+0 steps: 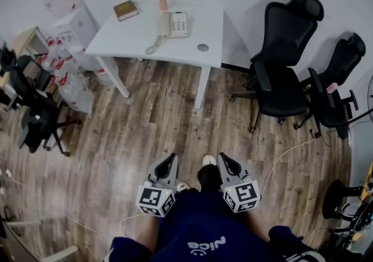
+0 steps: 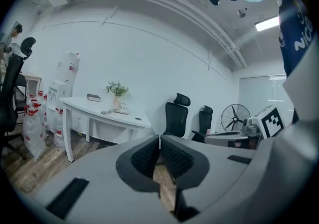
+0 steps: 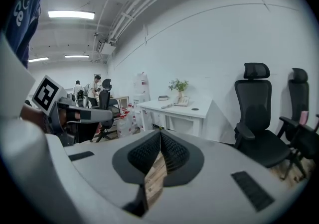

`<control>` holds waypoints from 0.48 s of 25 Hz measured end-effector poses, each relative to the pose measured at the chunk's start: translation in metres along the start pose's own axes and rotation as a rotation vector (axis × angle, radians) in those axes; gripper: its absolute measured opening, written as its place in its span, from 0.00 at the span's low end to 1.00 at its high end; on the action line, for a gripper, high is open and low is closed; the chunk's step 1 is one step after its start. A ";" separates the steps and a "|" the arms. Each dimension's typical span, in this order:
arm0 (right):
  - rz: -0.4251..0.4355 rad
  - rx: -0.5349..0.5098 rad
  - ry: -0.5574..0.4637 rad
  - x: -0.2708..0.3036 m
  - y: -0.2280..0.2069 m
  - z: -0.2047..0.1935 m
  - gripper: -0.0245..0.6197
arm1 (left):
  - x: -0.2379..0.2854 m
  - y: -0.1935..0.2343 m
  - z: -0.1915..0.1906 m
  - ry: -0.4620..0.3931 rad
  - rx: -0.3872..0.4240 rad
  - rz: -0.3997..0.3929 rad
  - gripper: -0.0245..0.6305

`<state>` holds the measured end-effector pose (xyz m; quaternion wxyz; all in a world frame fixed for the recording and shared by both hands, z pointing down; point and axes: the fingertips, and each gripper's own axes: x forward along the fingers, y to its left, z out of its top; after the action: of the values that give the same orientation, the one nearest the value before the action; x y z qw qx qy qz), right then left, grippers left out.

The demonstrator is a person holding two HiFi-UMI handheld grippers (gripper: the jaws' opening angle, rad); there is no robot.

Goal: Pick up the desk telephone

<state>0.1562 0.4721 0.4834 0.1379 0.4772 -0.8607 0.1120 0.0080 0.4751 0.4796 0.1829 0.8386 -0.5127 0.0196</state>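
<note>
The telephone (image 1: 175, 24) is sitting untouched on the table (image 1: 116, 36) at twelve o'clock, well apart from the person (image 1: 201, 226). The left claw (image 1: 170, 158) and right claw (image 1: 225, 158) are hanging pinched together and empty, so the whole task is waiting.

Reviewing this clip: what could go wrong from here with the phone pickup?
The vase stands close beside the phone; a reach could tip it.
The handset seems to lie off its cradle on the desk and may drag when lifted.
Left gripper and right gripper are both shut and must open first.
</note>
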 end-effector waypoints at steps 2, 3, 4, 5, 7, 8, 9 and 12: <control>0.011 0.003 0.004 0.009 -0.004 -0.001 0.07 | 0.006 0.007 0.001 -0.007 -0.009 0.015 0.07; 0.020 0.004 0.003 0.015 -0.006 -0.001 0.07 | 0.010 0.011 0.002 -0.011 -0.017 0.024 0.07; 0.033 0.002 -0.001 0.023 -0.008 -0.001 0.07 | 0.015 0.014 0.003 -0.015 -0.024 0.031 0.07; 0.049 0.000 -0.007 0.031 -0.012 0.001 0.07 | 0.021 0.016 0.004 -0.019 -0.027 0.037 0.07; 0.081 -0.003 -0.018 0.051 -0.022 0.005 0.07 | 0.036 0.019 0.009 -0.024 -0.011 0.048 0.07; 0.095 -0.005 -0.020 0.063 -0.028 0.009 0.07 | 0.045 0.022 0.012 -0.026 0.001 0.057 0.07; 0.108 -0.009 -0.020 0.075 -0.036 0.014 0.07 | 0.055 0.024 0.016 -0.027 0.010 0.069 0.07; 0.152 -0.021 -0.032 0.116 -0.060 0.034 0.07 | 0.088 0.034 0.035 -0.035 0.028 0.101 0.07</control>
<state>0.1439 0.3382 0.4947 0.1200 0.4106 -0.8977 0.1056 0.0149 0.3745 0.4762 0.1606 0.8145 -0.5571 0.0213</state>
